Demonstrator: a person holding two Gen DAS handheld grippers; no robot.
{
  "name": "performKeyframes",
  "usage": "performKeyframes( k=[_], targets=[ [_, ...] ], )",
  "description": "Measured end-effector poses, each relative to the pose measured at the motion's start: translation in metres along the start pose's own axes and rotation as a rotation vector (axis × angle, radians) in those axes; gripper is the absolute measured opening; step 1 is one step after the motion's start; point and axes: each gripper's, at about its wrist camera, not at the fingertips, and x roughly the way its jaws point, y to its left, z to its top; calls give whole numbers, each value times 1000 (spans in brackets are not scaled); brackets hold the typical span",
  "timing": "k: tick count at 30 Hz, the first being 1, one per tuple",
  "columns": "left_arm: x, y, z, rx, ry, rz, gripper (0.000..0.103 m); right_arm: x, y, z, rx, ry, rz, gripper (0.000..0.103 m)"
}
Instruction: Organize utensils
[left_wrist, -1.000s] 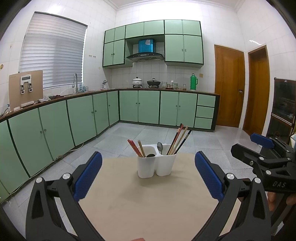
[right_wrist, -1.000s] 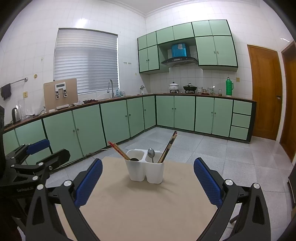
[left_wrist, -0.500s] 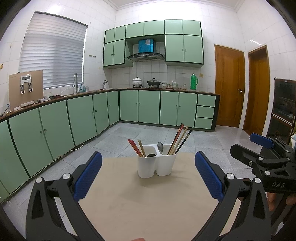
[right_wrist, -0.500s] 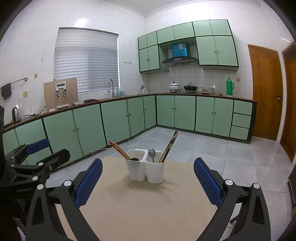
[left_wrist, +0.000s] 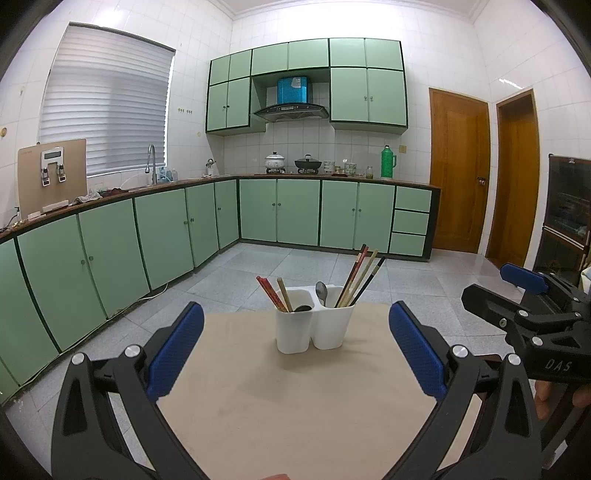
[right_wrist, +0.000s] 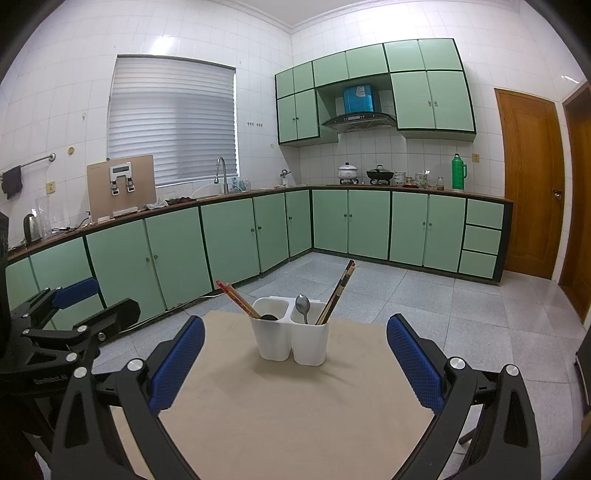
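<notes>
A white two-compartment utensil holder (left_wrist: 313, 324) stands on a beige table (left_wrist: 295, 398); it also shows in the right wrist view (right_wrist: 291, 334). Its left cup holds red and tan chopsticks (left_wrist: 273, 293) and a dark spoon. Its right cup holds a metal spoon (left_wrist: 321, 291) and several chopsticks (left_wrist: 360, 275). My left gripper (left_wrist: 295, 347) is open and empty, short of the holder. My right gripper (right_wrist: 295, 354) is open and empty, also short of it. Each gripper shows at the edge of the other's view.
The table (right_wrist: 295, 406) is small, with tiled floor (left_wrist: 258, 266) beyond its edges. Green kitchen cabinets (left_wrist: 166, 229) line the left and back walls. Wooden doors (left_wrist: 458, 173) stand at the right. A dark appliance (left_wrist: 569, 206) sits at far right.
</notes>
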Motion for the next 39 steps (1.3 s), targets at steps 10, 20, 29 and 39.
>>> performKeyframes(
  k=[10,20,29,39],
  targets=[
    [0,0,0,1,0,1,97,0,2,-1,0,0,1,97],
    [0,0,0,3,1,2,97,2,4,-2,2,2,0,97],
    [0,1,0,4,2,3,97,4,6,-2,3,6,-1,97],
    [0,1,0,3,2,2,97,7,5,-5,4,11,-1,97]
  ],
)
